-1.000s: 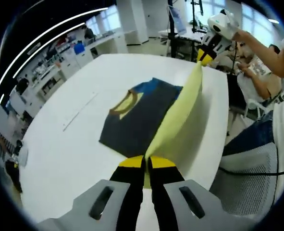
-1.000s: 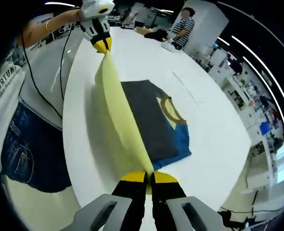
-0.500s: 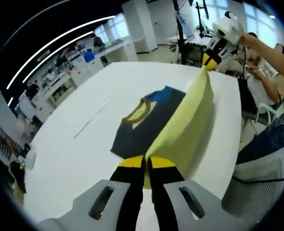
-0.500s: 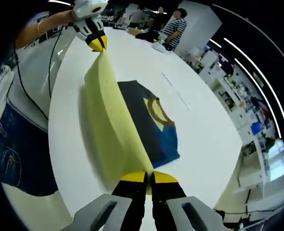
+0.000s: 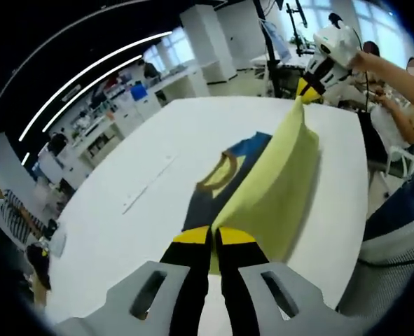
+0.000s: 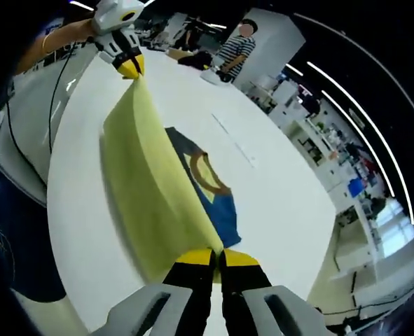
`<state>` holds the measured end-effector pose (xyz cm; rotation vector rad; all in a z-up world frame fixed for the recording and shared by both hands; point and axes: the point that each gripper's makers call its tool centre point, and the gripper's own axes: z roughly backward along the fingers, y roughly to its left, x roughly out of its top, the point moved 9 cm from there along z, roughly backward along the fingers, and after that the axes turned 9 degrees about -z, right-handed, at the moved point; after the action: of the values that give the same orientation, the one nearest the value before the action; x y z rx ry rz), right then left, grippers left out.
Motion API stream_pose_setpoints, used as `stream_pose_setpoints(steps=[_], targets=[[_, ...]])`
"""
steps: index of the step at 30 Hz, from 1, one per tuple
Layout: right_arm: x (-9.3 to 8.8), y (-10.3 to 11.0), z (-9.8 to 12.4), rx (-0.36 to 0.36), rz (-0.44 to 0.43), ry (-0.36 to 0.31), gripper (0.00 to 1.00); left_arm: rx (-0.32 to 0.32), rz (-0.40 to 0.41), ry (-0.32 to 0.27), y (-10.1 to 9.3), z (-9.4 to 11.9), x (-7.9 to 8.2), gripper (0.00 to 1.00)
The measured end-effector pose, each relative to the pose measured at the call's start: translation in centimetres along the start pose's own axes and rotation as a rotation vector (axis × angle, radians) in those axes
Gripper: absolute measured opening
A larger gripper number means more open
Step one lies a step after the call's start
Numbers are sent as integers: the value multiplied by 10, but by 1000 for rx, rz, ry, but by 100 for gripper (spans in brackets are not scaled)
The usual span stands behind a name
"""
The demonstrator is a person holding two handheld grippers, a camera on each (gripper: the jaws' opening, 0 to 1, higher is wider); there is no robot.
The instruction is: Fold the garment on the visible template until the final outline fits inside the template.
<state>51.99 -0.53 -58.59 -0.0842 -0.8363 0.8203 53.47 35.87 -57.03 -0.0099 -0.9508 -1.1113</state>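
The garment (image 5: 224, 183) is lying on the white table (image 5: 122, 238), a dark navy and blue top with a mustard-yellow neckline (image 5: 219, 173). Its pale yellow part (image 5: 277, 183) is being held up off the table as a stretched sheet, hiding 1 side of the dark body beneath it. In the right gripper view the same garment (image 6: 214, 199) is showing its neckline (image 6: 205, 172) and a blue end, with the yellow sheet (image 6: 145, 183) rising beside it.

The left gripper (image 5: 213, 239) is pinching 1 corner of the yellow sheet, its 2 yellow-tipped jaws pressed together on the cloth. The right gripper (image 6: 216, 260) is clamping the other corner in the same way, jaws closed on the fabric. Each gripper is also appearing far off in the other's view, at the top end of the sheet: the right one (image 5: 307, 89) and the left one (image 6: 129, 68).

A thin line (image 5: 150, 183) is marking the table beyond the garment. A person in a striped shirt (image 6: 236, 50) is standing at the table's far end, and shelving and benches are lining the room behind.
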Motion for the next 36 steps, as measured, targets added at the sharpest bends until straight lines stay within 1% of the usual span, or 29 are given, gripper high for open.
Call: stream_pose_setpoints(steps=[5,12,13,16,19,23,28,30,32,34,36], targets=[[5,-7,-1,-36,-26,-21,0,30,-3,-25,8,-5,4,1],[10,-13,-5,-80,-16,-11,0,66,-54,-39,18,-13,11,1],[11,-15,-5,-95,-10,-15,0,68,-54,-40,20,-14,11,1],[15,-18,-6,-105,-15,-31,0,76,-31,-44,26,-16,12,1],[18,-22,-7,-120,-20,-46,0,86,-30,-47,29,-19,12,1],[21,-28,-13,-140,-33,-62,0,115,-45,-50,34,-24,16,1],[20,-33,-25,-172,-61,-49,0,136,-61,-56,38,-37,17,1],[20,-34,-31,-174,-58,-39,0,139,-69,-50,39,-44,16,1],[20,-35,-35,-171,-57,-35,0,137,-79,-24,40,-51,13,1],[22,-38,-41,-160,-78,-40,0,143,-105,-9,42,-55,12,1],[23,-41,-46,-156,-86,-41,0,139,-112,-3,44,-60,10,1]])
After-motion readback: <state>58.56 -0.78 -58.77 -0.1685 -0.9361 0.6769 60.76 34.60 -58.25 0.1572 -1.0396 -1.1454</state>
